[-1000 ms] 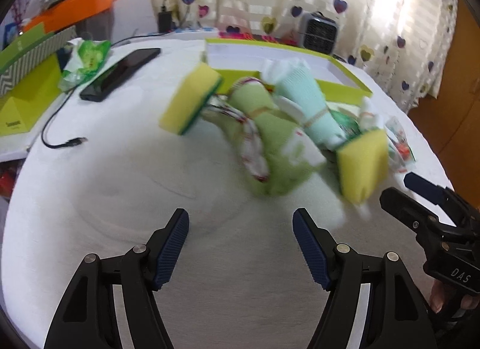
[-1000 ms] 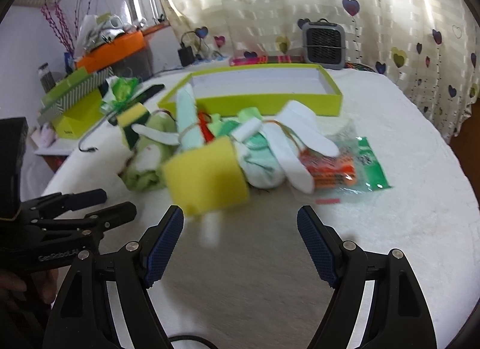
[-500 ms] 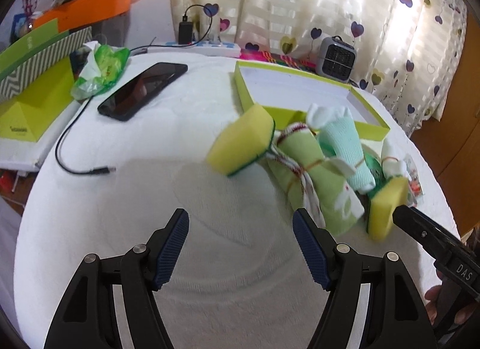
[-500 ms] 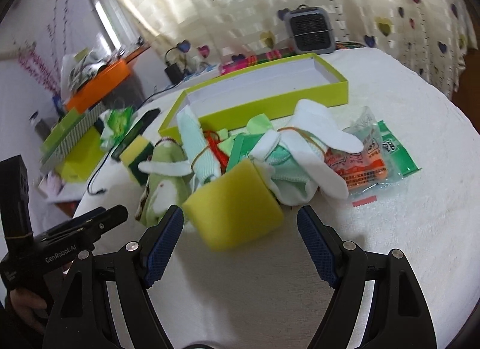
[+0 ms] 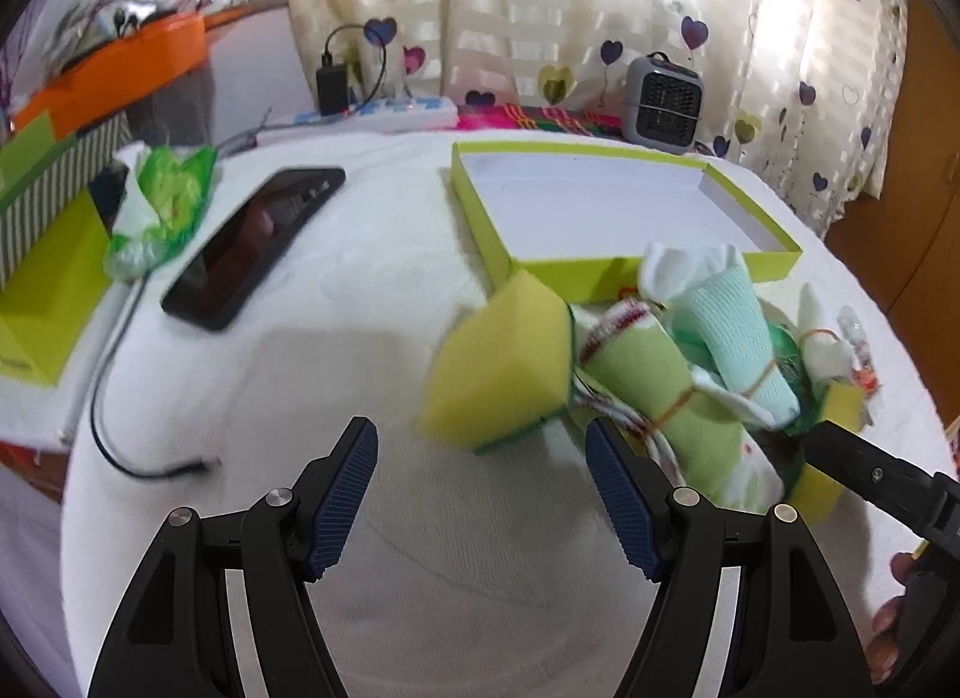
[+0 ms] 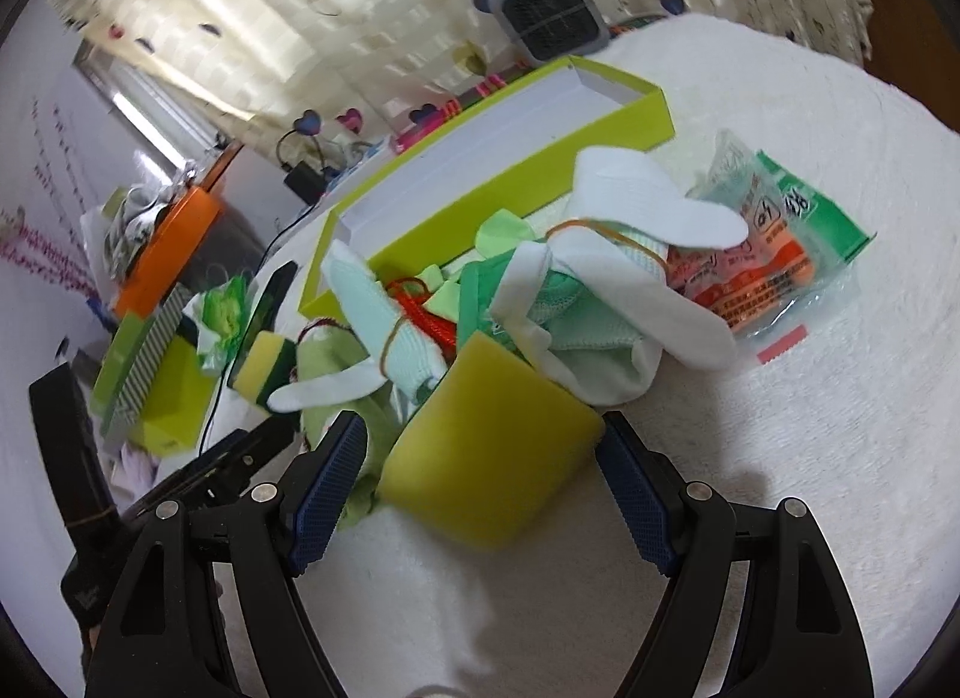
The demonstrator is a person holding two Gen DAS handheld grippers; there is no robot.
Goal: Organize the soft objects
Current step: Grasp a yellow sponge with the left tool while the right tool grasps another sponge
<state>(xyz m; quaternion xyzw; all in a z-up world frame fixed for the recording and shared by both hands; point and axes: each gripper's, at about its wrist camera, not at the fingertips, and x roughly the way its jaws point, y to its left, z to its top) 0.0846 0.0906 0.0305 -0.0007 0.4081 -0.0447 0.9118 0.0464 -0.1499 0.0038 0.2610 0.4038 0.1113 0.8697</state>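
While the green box (image 5: 606, 200) sits empty and the soft pile (image 6: 540, 302) waits outside it, I judge nothing sorted; my left claw (image 5: 480, 494) and right claw (image 6: 480, 488) both gape wide, empty.

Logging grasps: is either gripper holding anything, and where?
Nothing held. Left gripper and right gripper are open; a yellow sponge sits between the right's fingers, ungripped.

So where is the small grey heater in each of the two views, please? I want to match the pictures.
Left wrist view: the grey heater stands at the upper right, by the curtain, beyond the far end of the green box.
Right wrist view: the heater is at the top, right of centre, again behind the box.
Shared landmark: the open green box, empty in both views.
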